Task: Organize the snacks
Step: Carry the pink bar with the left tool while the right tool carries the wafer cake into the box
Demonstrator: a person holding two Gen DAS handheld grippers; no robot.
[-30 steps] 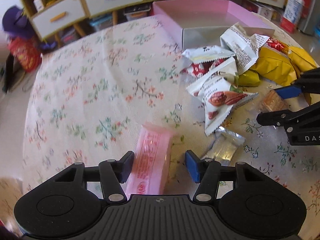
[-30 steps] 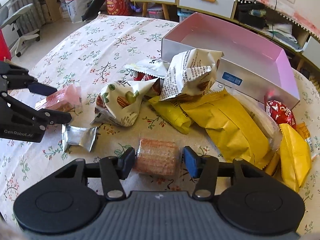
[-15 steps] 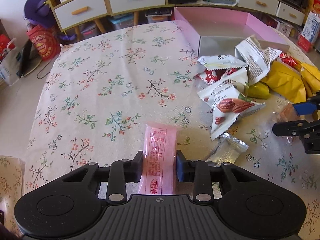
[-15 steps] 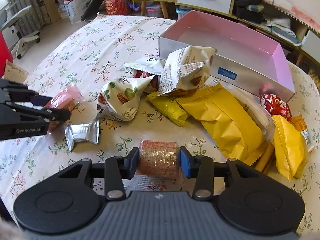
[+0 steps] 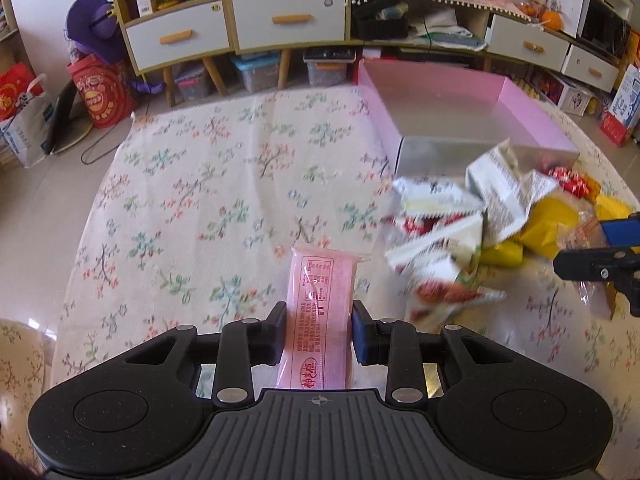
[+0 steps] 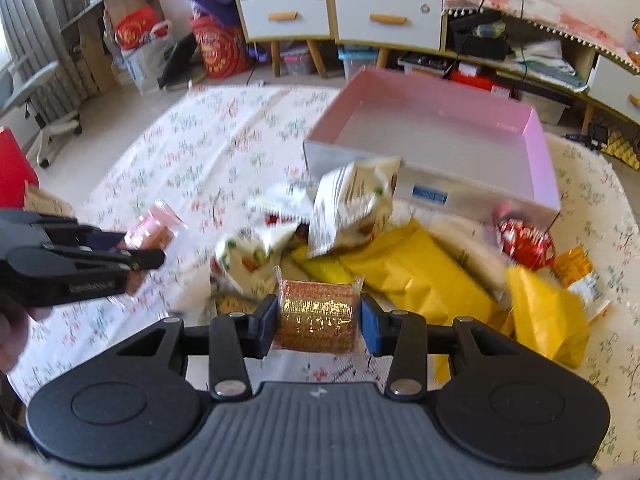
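We hold two snacks clear of the counter point(image 5: 192, 184). The left tongs point(image 5: 319, 330) are clenched on a pink wrapped bar point(image 5: 320, 312), gripped across its width with its long end sticking forward over the floral cloth. The right tongs point(image 6: 319, 326) are clenched on a small clear-wrapped biscuit block point(image 6: 316, 314), both pads pressed against its sides.

In the right wrist view, the left tongs point(image 6: 140, 258) come in from the left edge with the pink bar point(image 6: 150, 228) in them, well apart from our right pair.

Just past the biscuit block lies the snack pile: a white pouch with nut pictures point(image 6: 250, 256), a crumpled white printed pouch point(image 6: 352, 204), several yellow packets point(image 6: 416, 276) and a red foil-wrapped piece point(image 6: 524, 240). The crumpled pouch leans up against the near wall of the pink box point(image 6: 540, 160).

The box sits at the far side of the counter, open at the top, its floor bare, with its silver near wall facing the pile. In the left wrist view its left wall point(image 5: 380, 120) borders a wide stretch of bare cloth, which runs to the counter's far and left edges. The pile crowds the right side, and packets reach close to the right rim. Beyond the counter, drawers point(image 5: 288, 24) stand on the floor.
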